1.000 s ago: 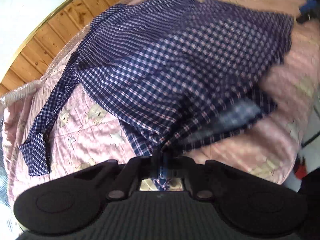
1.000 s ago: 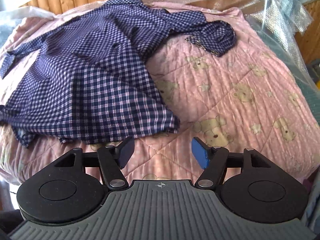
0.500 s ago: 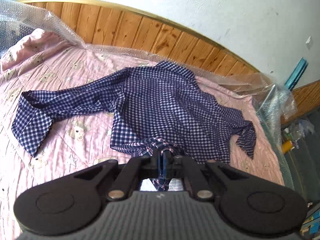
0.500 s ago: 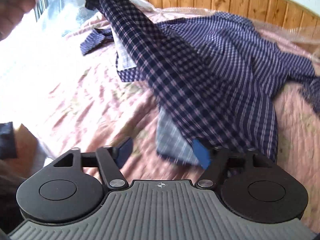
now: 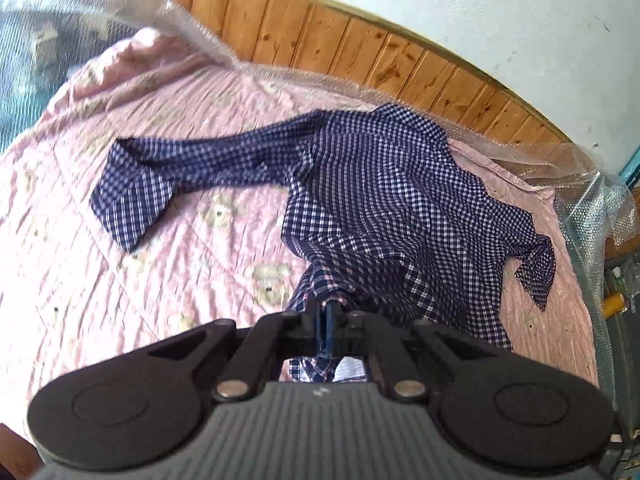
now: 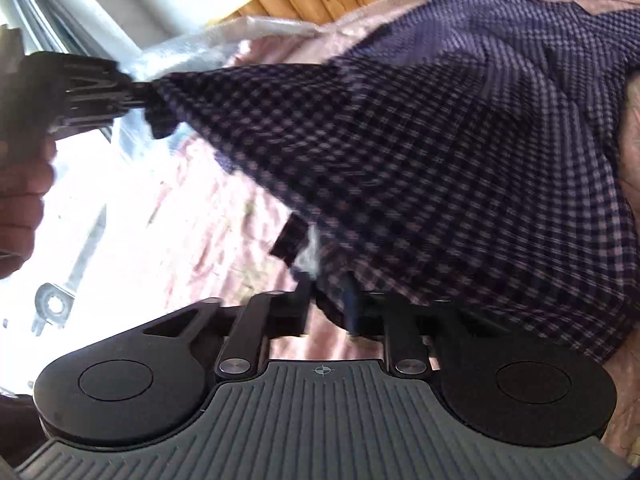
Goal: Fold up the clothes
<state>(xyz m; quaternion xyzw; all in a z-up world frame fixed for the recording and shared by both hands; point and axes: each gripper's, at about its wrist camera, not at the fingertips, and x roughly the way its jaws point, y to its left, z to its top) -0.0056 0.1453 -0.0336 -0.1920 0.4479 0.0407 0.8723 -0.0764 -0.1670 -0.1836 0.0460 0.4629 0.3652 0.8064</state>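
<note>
Matt checked cloth shirt (image 5: 400,208), quilted pink bedspread (image 5: 120,280), knotty wood panelling (image 5: 360,52)

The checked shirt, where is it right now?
In the left wrist view the shirt lies spread on the pink quilt near the wooden headboard, its near edge pinched in the left gripper.

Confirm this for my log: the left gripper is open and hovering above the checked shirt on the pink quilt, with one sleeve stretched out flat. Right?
Not quite. The left gripper is shut on the checked shirt, pinching a bunch of its fabric, as the left wrist view shows. The rest holds: the shirt is on the pink quilt with one sleeve stretched out flat.
</note>
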